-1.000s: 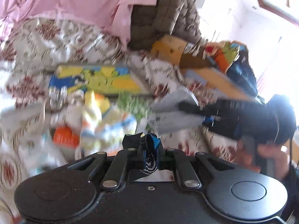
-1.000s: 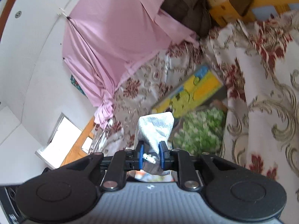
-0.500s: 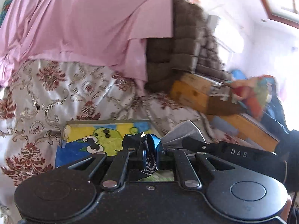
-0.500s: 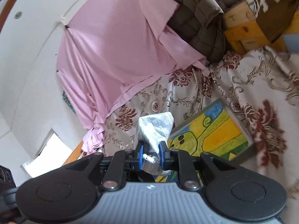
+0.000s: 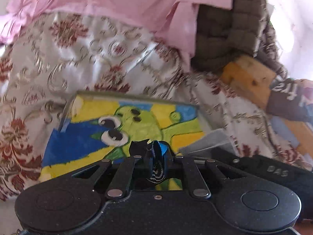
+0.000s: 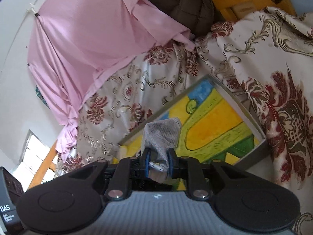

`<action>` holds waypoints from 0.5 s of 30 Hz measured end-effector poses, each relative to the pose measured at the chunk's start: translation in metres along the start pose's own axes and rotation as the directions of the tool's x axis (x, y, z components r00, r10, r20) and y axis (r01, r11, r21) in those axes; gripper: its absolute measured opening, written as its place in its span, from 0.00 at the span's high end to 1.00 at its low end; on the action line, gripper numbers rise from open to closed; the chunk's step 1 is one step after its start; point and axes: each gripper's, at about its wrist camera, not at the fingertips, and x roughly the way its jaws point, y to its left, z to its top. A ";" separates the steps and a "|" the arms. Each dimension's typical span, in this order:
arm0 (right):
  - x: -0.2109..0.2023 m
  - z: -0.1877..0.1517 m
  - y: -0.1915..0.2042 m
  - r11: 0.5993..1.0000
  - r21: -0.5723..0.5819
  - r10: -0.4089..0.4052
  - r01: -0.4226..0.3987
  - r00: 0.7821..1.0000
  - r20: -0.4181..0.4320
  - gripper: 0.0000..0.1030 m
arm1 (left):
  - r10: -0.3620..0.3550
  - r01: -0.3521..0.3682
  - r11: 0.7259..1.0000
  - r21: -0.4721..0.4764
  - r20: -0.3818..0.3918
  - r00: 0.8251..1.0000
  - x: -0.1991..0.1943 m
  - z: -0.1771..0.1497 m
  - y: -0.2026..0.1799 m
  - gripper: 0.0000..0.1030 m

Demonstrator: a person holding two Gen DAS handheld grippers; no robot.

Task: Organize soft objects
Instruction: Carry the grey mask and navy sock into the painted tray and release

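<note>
Floral bedding, white with dark red blooms, fills the scene, with a pink sheet hung at the far side and a brown quilted blanket to its right. On the bedding lies a framed painting of a green cartoon creature on blue and yellow. Only the left wrist view shows its eyes, a yellow wooden block far right, and the other tool's black body near right. Only the right wrist view shows a window at near left. The left gripper is clamped on a dark patterned cloth over the painting. The right gripper pinches a grey mesh cloth, which stands up before the painting.
</note>
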 end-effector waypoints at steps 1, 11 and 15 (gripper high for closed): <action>0.002 0.000 -0.001 1.000 0.000 -0.011 0.011 1.000 -0.003 0.75 | 0.007 -0.007 1.000 -0.012 -0.017 1.000 0.005 -0.001 0.004 0.90; 0.005 -0.004 -0.002 0.995 -0.033 -0.095 0.094 0.995 -0.026 0.41 | 0.052 -0.056 0.998 -0.034 -0.089 0.995 0.014 -0.005 0.014 0.61; -0.005 0.000 0.002 0.990 -0.055 -0.126 0.126 0.992 0.003 0.26 | 0.079 -0.080 0.997 -0.005 -0.066 0.995 0.004 -0.005 0.008 0.39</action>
